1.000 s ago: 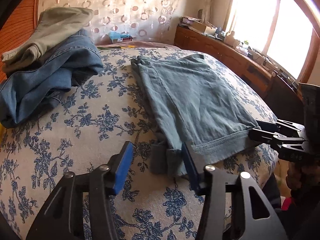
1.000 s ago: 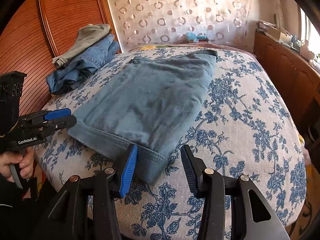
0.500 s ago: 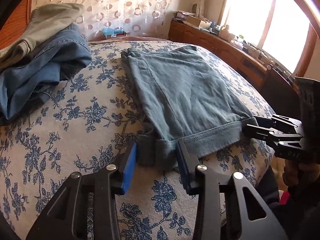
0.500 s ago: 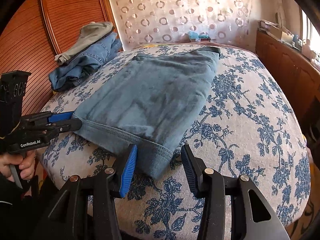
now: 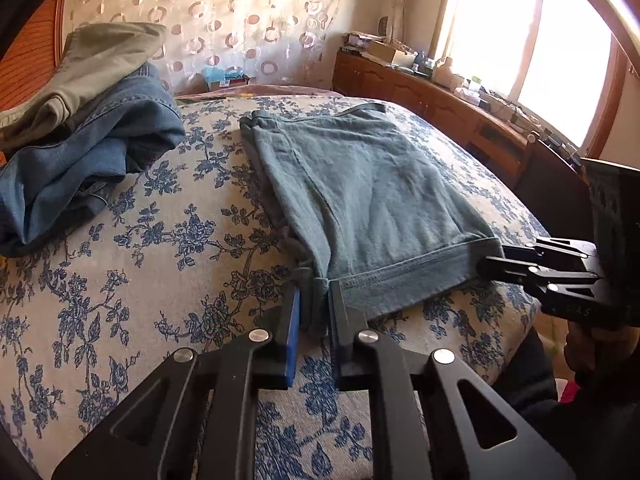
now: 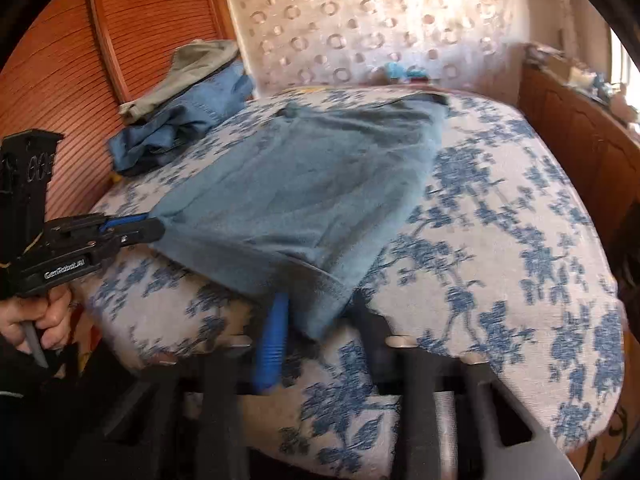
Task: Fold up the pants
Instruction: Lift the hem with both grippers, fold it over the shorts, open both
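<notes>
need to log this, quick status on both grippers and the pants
Left gripper and right gripper just closed on hem corners. Pants flat on bed. Nothing in the way.

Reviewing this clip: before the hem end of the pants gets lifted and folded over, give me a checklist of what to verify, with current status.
1. Left gripper shut on the left hem corner of the pants: ok; it has just been closing.
2. Right gripper has the right hem corner between its fingers: ok, closing; firm pinch: cannot tell, blurred.
3. Pants lying flat: ok.
4. Bed bare around the pants: ok.
5. Pile of other clothes apart from the pants: ok.
</notes>
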`<state>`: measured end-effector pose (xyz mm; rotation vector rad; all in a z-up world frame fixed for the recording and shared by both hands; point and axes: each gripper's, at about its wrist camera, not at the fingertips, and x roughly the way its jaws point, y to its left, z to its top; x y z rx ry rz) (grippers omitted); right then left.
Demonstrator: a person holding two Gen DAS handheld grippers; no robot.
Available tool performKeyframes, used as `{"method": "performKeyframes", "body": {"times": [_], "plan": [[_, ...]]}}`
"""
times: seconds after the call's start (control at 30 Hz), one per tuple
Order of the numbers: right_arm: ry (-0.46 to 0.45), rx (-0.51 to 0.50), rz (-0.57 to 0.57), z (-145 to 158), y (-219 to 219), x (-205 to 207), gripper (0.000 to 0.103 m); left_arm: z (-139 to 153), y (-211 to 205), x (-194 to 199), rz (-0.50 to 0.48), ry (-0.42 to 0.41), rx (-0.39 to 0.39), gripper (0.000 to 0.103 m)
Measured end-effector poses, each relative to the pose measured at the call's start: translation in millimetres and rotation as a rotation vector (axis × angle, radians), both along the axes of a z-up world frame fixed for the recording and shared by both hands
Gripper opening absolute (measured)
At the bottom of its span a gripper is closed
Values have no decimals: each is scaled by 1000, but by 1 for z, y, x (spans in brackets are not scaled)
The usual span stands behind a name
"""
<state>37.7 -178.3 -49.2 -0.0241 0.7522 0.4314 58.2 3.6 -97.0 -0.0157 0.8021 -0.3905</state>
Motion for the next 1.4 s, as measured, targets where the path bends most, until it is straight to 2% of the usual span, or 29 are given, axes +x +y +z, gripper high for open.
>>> {"method": "performKeyframes", "body": {"times": [0.07,0.3,0.57,0.67,0.9,1.17,1.4], "plan": [[-3,16,4,1,-2,-2,18,2,1,-5,-5,2,-8,13],[19,65,63,11,-11,-20,14,11,5,-28,-26,4,-33,13],[-53,111,89,53,-30,-53,13,58,1,-63,-64,-83,-60,13],[-95,137,89,69,-40,-65,13,73,-4,-67,-74,-120,-42,13],[-149,110,57,71,-43,-49,13,72,-10,-42,-59,-129,-30,13],[-165,61,19,64,-30,-5,13,64,-15,8,-33,-115,-13,13],[-167,34,11,66,-19,21,13,62,-16,35,-18,-105,5,13]]}}
